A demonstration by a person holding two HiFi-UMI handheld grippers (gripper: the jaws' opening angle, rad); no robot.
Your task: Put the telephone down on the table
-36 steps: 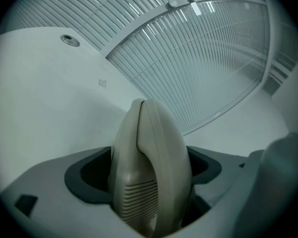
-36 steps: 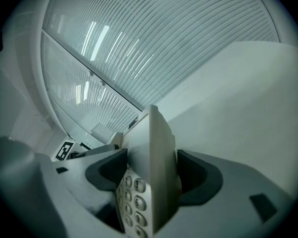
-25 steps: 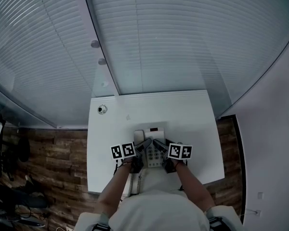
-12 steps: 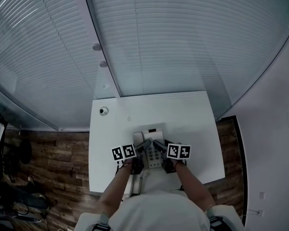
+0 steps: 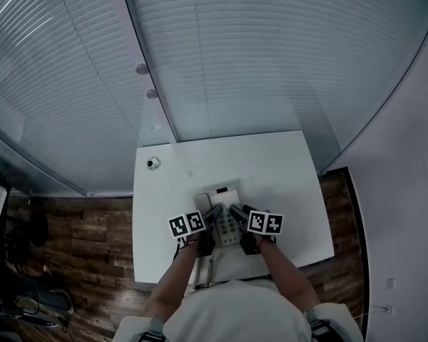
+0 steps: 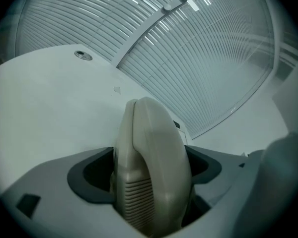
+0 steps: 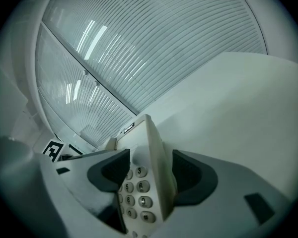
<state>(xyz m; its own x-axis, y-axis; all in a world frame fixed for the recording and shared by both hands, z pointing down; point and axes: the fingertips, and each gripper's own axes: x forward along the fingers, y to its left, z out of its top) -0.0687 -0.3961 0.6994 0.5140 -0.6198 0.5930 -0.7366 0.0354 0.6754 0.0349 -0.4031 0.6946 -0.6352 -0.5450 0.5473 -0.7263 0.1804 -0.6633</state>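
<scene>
The beige telephone (image 5: 223, 199) lies on the white table (image 5: 278, 169) near its front edge, and its coiled cord (image 5: 208, 266) hangs off the front. My left gripper (image 5: 215, 214) is at the phone's left side. In the left gripper view it (image 6: 152, 178) is shut on the handset (image 6: 151, 148), with both pads against its sides. My right gripper (image 5: 235, 212) is at the phone's right side. In the right gripper view its jaws (image 7: 151, 175) have just been closing. The keypad edge (image 7: 141, 190) lies slanted between them, the pads close to it.
A round cable grommet (image 5: 153, 163) sits at the table's far left corner. Slatted blinds (image 5: 257, 55) cover the glass wall behind the table. Dark wood floor (image 5: 78, 234) shows on the left and at the right. The person's body is close to the front edge.
Both grippers and the telephone keep almost the same place on the table. The head camera's view has shifted slightly.
</scene>
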